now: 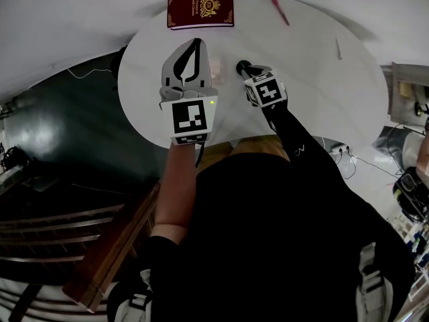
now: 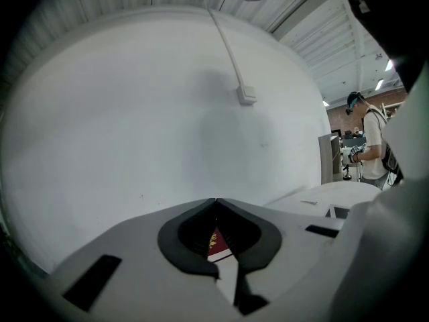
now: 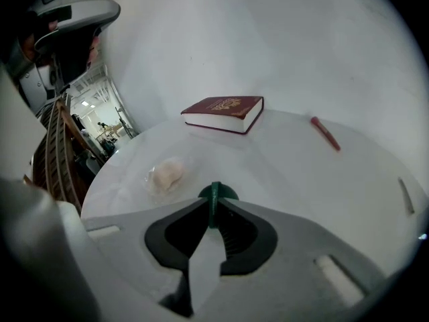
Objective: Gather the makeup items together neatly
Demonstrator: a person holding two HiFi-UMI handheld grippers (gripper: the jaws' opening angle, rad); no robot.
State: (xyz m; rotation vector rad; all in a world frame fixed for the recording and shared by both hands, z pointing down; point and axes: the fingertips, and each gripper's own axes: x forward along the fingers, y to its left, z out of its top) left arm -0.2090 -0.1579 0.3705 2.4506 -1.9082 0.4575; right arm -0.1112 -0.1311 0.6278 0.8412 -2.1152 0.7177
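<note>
Makeup items are lying spread over the table [image 1: 315, 86]: red pencil [image 3: 326, 133], puff [image 3: 166, 175]. Right gripper [image 3: 214, 210] is pinching a thin green piece [image 3: 216, 193], jaws nearly together. Left gripper [image 2: 216, 203] is staying closed, empty. Pencil is likely light and slippery, so mid-shaft is looking the best place to grip.

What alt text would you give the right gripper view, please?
The right tongs pinch a small dark green item at a round white table. Beyond it on the table lie a pale puff, a maroon book and a red pencil.
</note>
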